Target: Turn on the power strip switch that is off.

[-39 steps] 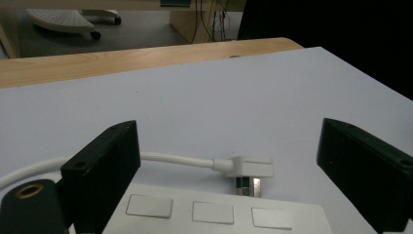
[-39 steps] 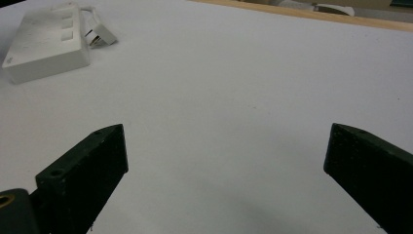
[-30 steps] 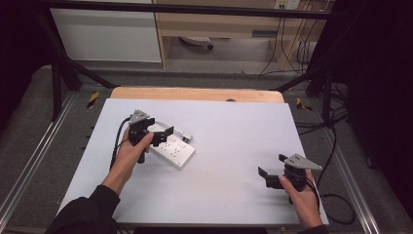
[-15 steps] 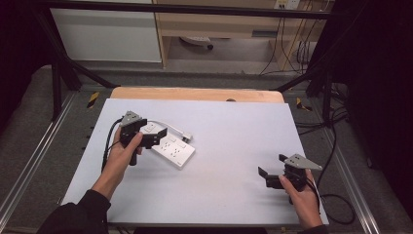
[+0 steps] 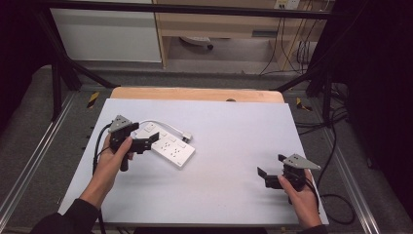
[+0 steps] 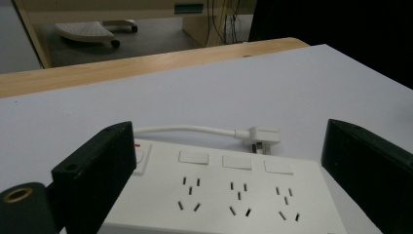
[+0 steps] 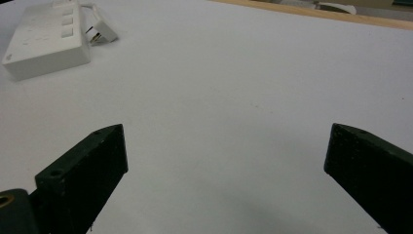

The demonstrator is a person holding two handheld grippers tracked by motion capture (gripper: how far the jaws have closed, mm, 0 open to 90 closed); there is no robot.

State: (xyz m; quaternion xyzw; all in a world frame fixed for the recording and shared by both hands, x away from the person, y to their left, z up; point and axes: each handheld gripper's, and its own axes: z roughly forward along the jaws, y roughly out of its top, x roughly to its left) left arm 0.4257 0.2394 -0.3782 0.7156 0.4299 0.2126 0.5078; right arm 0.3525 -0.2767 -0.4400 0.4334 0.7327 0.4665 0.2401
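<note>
- The white power strip [image 5: 165, 145] lies flat on the table [image 5: 234, 146], its short cable and plug [image 6: 258, 135] curled just behind it
- It looks like a rigid, light plastic block with smooth, rather slippery sides
- The left gripper [image 5: 146, 143] stands at the power strip's near end, fingers [image 6: 95, 170] spread wide and holding nothing
- Best hold, I judge: across the narrow width, on the long side walls
- The right gripper [image 5: 267, 175] rests well apart from the power strip, released too

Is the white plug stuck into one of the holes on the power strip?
No, the white plug lies loose on the table behind the power strip, whose sockets are all bare.
</note>
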